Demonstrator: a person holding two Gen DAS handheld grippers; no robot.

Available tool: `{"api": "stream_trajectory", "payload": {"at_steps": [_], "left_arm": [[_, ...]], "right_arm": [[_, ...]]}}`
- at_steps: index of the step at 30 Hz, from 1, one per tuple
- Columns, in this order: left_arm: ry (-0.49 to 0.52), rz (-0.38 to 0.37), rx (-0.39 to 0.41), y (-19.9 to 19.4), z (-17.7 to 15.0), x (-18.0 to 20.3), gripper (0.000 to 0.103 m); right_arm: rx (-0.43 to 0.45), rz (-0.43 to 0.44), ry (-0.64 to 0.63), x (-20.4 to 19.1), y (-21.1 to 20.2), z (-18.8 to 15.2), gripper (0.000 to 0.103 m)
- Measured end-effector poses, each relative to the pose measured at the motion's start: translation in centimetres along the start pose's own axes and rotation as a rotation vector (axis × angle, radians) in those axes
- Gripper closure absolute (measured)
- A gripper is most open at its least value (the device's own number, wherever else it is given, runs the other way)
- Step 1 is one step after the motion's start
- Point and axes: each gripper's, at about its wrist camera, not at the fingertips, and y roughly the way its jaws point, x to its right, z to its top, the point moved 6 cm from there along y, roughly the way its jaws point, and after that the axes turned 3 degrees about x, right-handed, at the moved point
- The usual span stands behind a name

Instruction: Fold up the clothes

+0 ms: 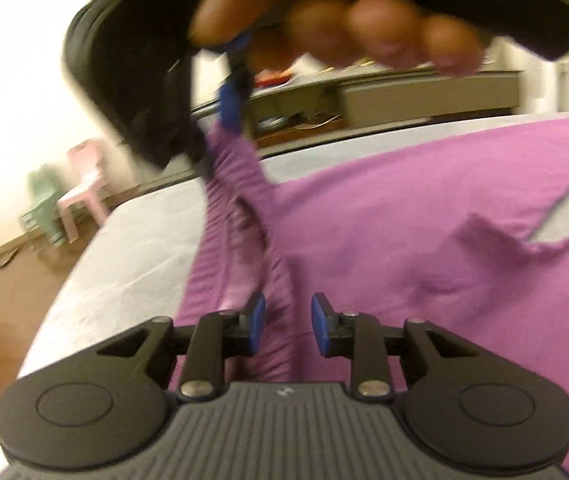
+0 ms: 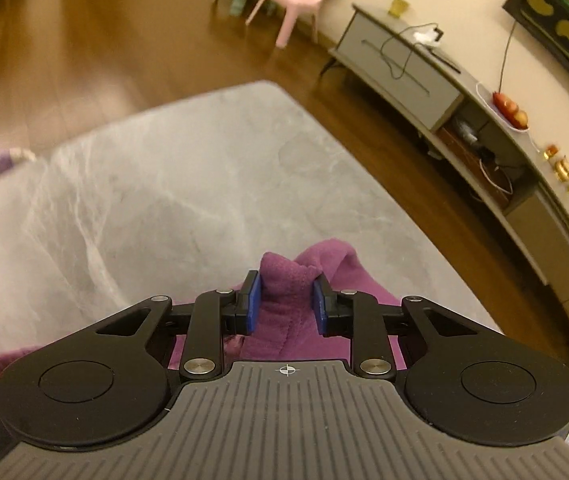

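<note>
The table point(image 2: 132, 184), grey and marbled, carries the garment point(image 1: 404, 216), a purple piece spread flat over its surface, with one ribbed edge lifted off the top. The right gripper point(image 2: 286, 292) clamps a bunched fold of the garment between its blue pads point(image 2: 254, 298); in the left wrist view it appears above, blurred, with a hand point(image 1: 364, 28) around its body, pulling the ribbed edge upward. The left gripper point(image 1: 287, 316) hovers over the garment, jaws narrowly parted, with nothing between them.
</note>
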Motion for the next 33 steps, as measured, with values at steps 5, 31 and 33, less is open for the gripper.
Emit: {"api": "stream_trajectory", "payload": {"at_steps": [5,31,33], "left_arm": [[-0.149,0.181,-0.070,1.5,-0.4,-5.7,0.075],[-0.549,-0.253,-0.142,-4.3,-5.3,-19.1,0.051],[-0.511,-0.273,-0.167,-4.2,-5.7,-17.9,0.051]], "right_arm": [[0.146,0.134,0.126,-0.6,-0.2,3.1,0.083],[0.150,0.198,0.437,-2.7,-2.2,-9.0,0.046],[0.156,0.253,0.411,-4.5,-4.2,-11.5,0.045]]}}
